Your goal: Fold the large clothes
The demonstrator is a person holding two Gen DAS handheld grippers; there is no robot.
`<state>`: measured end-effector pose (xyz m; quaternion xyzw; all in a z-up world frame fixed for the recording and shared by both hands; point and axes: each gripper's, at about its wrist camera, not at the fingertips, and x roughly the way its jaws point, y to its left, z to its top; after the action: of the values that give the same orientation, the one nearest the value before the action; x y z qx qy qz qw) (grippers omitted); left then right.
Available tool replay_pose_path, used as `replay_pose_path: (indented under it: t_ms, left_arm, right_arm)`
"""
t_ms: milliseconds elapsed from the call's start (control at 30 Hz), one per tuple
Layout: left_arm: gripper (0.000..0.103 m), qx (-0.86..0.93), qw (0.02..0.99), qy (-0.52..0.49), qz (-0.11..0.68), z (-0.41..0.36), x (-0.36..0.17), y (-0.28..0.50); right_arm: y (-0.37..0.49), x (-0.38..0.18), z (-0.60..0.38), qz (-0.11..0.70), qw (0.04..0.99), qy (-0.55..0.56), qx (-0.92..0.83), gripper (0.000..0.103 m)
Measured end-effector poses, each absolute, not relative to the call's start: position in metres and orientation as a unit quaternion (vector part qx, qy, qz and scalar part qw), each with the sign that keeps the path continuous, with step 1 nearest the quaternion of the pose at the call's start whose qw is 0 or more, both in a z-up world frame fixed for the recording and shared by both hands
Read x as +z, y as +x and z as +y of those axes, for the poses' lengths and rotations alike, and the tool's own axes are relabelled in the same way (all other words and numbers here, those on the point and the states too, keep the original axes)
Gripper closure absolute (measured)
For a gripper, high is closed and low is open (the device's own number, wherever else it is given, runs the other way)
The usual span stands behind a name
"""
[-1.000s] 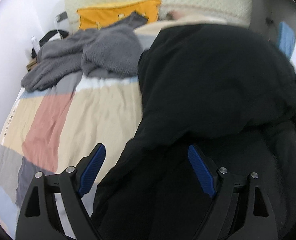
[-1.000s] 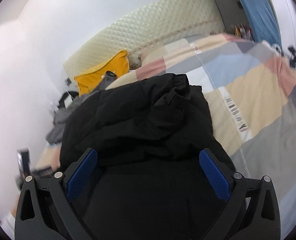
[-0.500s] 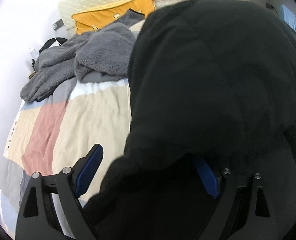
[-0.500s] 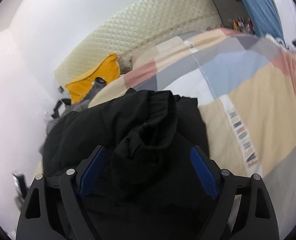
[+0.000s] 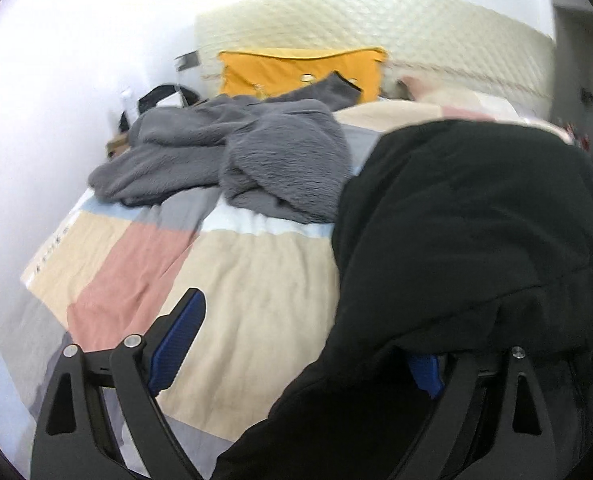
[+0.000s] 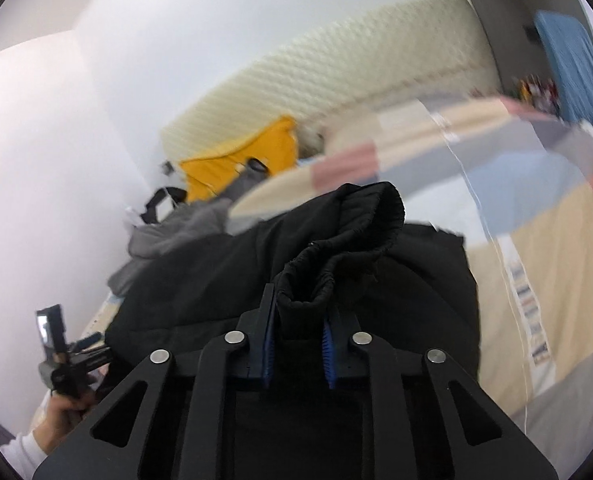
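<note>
Black padded jacket point(image 5: 476, 216) lay bunched on the patchwork bed point(image 5: 256, 280), long axis unclear.
Right tool point(image 6: 296, 344) was closing on its elastic cuff point(image 6: 348, 240), which pointed headboardward; left tool point(image 5: 300, 344) gaped wide, its jaws opening, fabric draped over one finger.

The right gripper point(image 6: 296, 344) is closing on the black garment's point(image 6: 336, 264) bunched elastic cuff above the patchwork bed point(image 6: 536, 248).

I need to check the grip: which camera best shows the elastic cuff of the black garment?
The right wrist view. The ribbed elastic cuff of the black garment stands bunched between the closing right gripper, blue pads pressing it. The left wrist view shows only the garment's smooth bulk, with no cuff visible.
</note>
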<state>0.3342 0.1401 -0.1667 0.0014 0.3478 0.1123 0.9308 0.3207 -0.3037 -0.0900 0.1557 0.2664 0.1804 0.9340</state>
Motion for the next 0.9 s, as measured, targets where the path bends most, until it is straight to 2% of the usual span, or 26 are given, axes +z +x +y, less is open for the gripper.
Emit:
replay_pose_path:
  t_ms: [133,300,900]
  left_arm:
    - [0.012,0.105,0.924,-0.068,0.362,0.166,-0.169,0.336]
    - [0.011,0.088,0.918,-0.109,0.37,0.178,-0.174,0.338]
    - [0.003,0.088,0.92,-0.086,0.371,0.171,-0.182,0.339]
  right_arm:
    - [0.313,-0.084,-0.285,0.255,0.948,0.115,0.152,0.09]
    - [0.32,-0.108,-0.287,0.278,0.949,0.104,0.111,0.091]
    - [0.35,-0.174,-0.295,0.365,0.927,0.058,0.065,0.089]
